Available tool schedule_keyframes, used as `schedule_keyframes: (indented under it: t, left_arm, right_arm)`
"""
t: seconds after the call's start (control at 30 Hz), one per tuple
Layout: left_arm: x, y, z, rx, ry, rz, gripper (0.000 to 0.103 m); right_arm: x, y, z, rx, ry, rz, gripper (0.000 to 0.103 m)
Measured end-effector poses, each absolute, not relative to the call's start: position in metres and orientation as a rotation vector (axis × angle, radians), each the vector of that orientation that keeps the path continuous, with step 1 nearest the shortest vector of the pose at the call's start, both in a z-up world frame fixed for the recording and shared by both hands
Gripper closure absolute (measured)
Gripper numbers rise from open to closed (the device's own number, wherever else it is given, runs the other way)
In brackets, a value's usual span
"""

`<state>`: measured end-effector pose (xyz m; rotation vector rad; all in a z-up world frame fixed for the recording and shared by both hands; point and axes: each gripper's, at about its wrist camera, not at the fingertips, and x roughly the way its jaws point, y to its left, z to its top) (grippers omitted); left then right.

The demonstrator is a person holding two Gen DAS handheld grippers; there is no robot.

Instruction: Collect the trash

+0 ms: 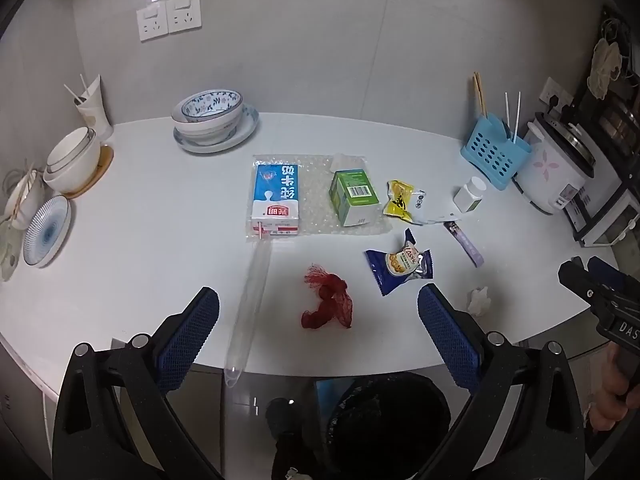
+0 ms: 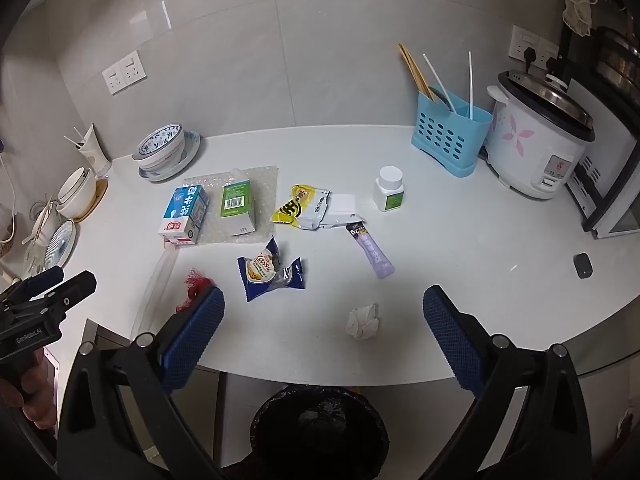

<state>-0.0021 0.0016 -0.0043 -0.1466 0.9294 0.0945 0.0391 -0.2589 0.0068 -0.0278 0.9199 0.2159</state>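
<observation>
The left gripper (image 1: pixel 319 316) hangs over the near edge of the white counter (image 1: pixel 140 240) with its blue-padded fingers spread wide and nothing between them. Straight ahead, framed almost centrally in that gap, lies the red mesh net (image 1: pixel 328 302), a crumpled bundle with no strong long axis (it sprawls slightly from far-left to near-right). Just left of it, a clear plastic tube (image 1: pixel 248 312) runs lengthwise from the milk carton (image 1: pixel 276 200) toward the counter's edge and overhangs it, its axis roughly in line with the left gripper's approach.

The right gripper (image 2: pixel 324 320) is likewise spread apart and empty. In its own view the crumpled white tissue (image 2: pixel 363 321) sits between the fingertips, slightly right of centre and close to the near edge, while the red mesh net (image 2: pixel 196 284) is partly hidden behind its left finger.

So the split looks natural: the left gripper is nearer the net, the right is nearer the tissue. Farther out lie the blue snack wrapper (image 2: pixel 272 276), the purple sachet (image 2: pixel 372 254), the yellow packet (image 2: pixel 298 208), the green carton (image 2: pixel 238 208) on bubble wrap (image 2: pixel 264 184), and the white pill bottle (image 2: pixel 389 189).

The black-lined bin (image 2: pixel 320 428) stands below the counter edge, between and beneath both tools, so I judge either pick needs only a short forward reach, then a pull back and down.
</observation>
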Motion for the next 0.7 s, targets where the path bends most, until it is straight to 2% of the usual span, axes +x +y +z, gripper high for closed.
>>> schedule_keyframes:
  t: [0.7]
  left_arm:
    - [-0.001,0.0,-0.011,-0.14,0.96,0.076,0.006]
  right_arm:
    - [0.042,-0.258,-0.005,-0.031,0.952,0.212,0.008]
